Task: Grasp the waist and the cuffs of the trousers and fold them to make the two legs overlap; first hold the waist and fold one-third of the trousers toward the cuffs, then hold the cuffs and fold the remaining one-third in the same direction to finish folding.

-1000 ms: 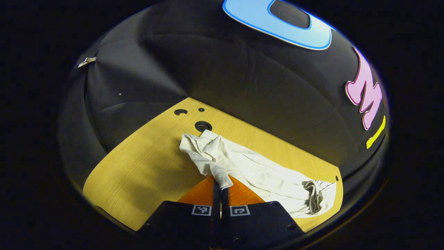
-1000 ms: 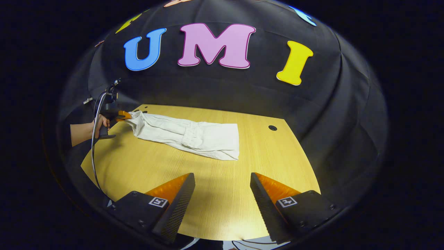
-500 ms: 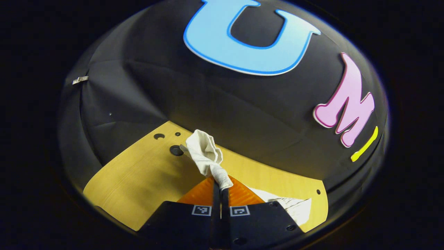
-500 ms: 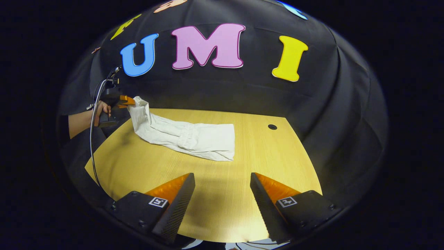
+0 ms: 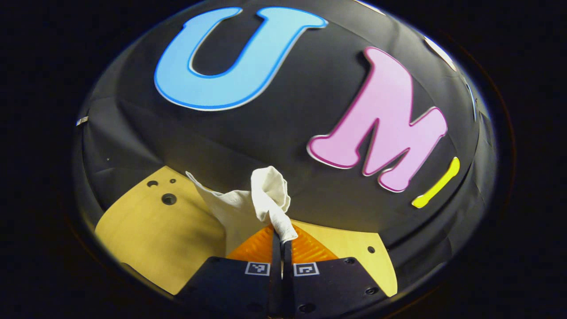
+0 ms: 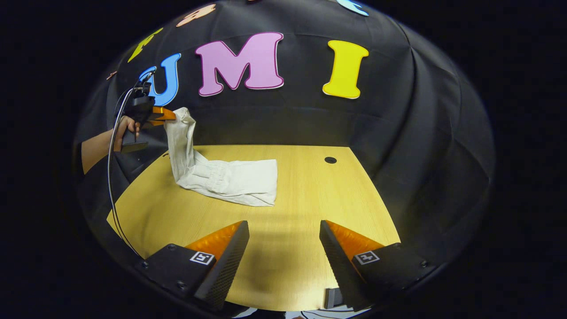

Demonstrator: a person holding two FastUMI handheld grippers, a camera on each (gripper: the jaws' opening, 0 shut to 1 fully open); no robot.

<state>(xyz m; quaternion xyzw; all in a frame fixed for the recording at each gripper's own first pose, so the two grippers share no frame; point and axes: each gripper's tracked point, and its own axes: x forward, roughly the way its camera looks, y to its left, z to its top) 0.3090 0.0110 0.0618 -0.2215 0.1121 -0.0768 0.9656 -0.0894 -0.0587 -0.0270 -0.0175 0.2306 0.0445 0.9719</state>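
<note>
White trousers (image 6: 221, 175) lie folded on the wooden table (image 6: 301, 195), left of its middle. Their cuff end (image 6: 179, 128) is lifted high off the table at the far left, and my left gripper (image 6: 170, 116) is shut on it, held by a hand (image 6: 126, 128). In the left gripper view my left gripper (image 5: 281, 237) pinches the bunched cuff fabric (image 5: 270, 192), which stands up past the tips while more cloth drops toward the table. My right gripper (image 6: 283, 230) is open over the table's near edge, well clear of the trousers, with nothing between its fingers.
The tabletop has a round hole (image 6: 330, 160) at its far right and several small holes (image 5: 168, 198) near its far left corner. A cable (image 6: 113, 177) hangs from the left gripper down past the table's left edge. The booth's black cloth wall stands behind the table.
My left gripper has risen with the cuffs, pulling the leg end up from the table into a near-vertical drape. The right gripper stayed open and shifted slightly to the right.
</note>
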